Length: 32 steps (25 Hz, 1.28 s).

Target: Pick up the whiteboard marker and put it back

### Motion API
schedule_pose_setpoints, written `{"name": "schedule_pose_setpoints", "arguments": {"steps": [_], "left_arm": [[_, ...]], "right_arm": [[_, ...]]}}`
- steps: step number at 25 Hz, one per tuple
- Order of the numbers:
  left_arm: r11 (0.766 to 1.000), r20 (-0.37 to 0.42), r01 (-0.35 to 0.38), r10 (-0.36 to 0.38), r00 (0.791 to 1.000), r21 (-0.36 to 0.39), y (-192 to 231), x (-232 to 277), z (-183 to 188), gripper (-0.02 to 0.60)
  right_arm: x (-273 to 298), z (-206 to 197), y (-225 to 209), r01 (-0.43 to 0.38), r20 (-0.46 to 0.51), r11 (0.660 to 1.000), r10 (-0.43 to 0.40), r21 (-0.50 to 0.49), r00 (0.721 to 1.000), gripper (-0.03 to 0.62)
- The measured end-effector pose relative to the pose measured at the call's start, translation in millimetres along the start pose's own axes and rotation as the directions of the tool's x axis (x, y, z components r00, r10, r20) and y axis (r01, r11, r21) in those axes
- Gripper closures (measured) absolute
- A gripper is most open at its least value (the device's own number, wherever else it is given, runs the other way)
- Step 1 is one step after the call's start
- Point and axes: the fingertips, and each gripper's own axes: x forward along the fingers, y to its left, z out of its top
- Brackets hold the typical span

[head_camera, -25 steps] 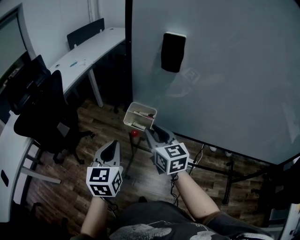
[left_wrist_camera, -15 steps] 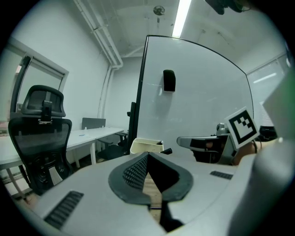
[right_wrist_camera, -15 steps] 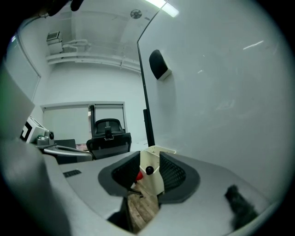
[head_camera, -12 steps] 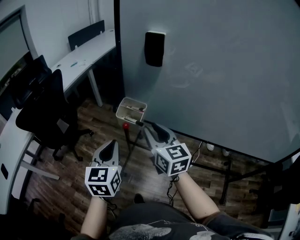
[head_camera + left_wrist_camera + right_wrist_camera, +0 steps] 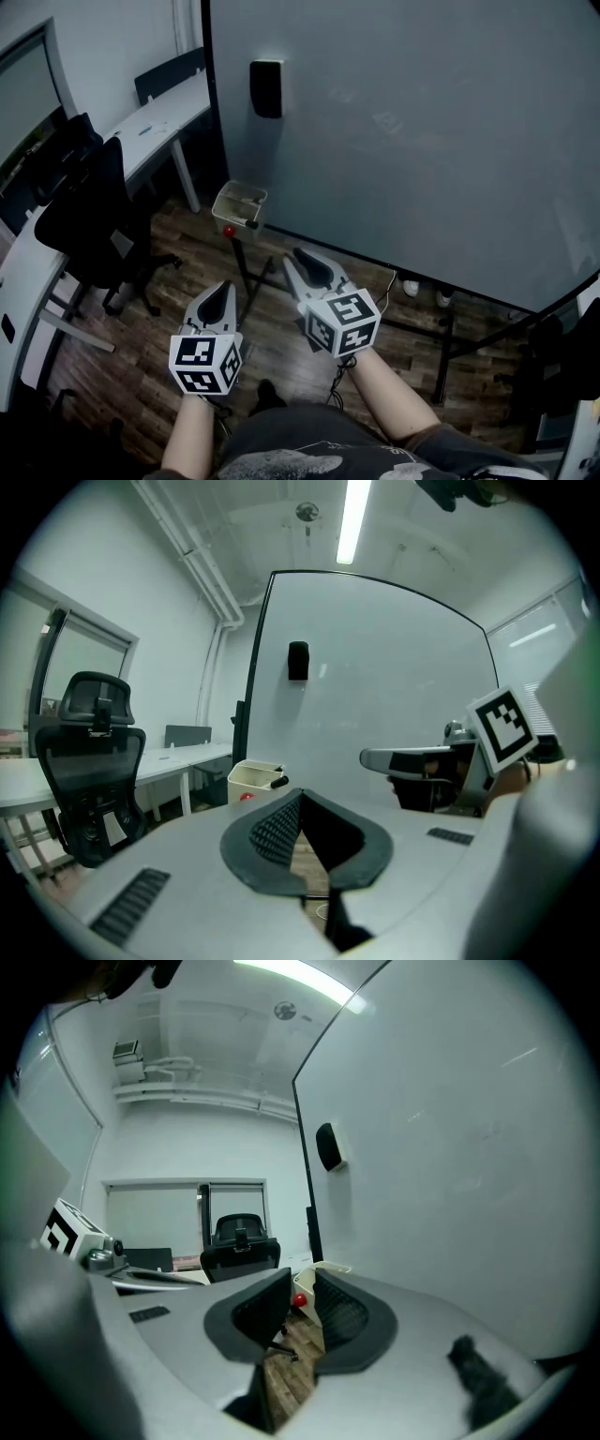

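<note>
marker in tray, grippers empty

one whiteboard (image 5: 422, 141). two grippers: left gripper (image 5: 224, 289) with jaws together, right gripper (image 5: 302, 261) with jaws apart and closing on nothing. one tray (image 5: 238, 197) sits at the board's lower left corner. one marker (image 5: 246, 223) lies level along the tray's front rim, dark end pointing right.

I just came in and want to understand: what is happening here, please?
A person stands before a whiteboard with a gripper in each hand. Neither holds anything: the left gripper is shut, and the right gripper has its jaws apart, closing on nothing. A dark marker pokes out of a small pale tray at the board's lower left corner, ahead of both grippers and untouched.
</note>
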Motion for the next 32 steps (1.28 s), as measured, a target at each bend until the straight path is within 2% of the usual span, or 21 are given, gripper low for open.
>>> {"name": "schedule_pose_setpoints", "arguments": {"steps": [8,17,23,26,32], "left_arm": [[1.0,0.011,-0.017,0.017,1.0,-0.008,-47,-44,-11,0.568],[1.0,0.001,-0.006,0.006,1.0,-0.011,-95,-86,-31,0.568],[1.0,0.003,-0.006,0.006,1.0,-0.002,-116,-113,-35,0.568],[1.0,-0.001,-0.012,0.012,1.0,-0.003,-124,-125,-40,0.568],[0.999,-0.01,-0.032,0.032,0.999,-0.005,-135,-145,-49,0.568]], "right_arm": [[-68,3,17,-0.03,0.056,0.999,0.031,-0.019,0.998,0.551],[-135,-18,30,-0.032,-0.003,0.999,0.032,-0.02,0.999,0.572],[-174,-10,42,-0.016,0.049,0.999,0.018,-0.045,0.999,0.572],[-185,-15,50,-0.027,0.035,0.998,0.029,-0.057,0.999,0.572],[-201,-28,58,-0.046,0.009,0.999,0.046,-0.02,0.999,0.572]]}}
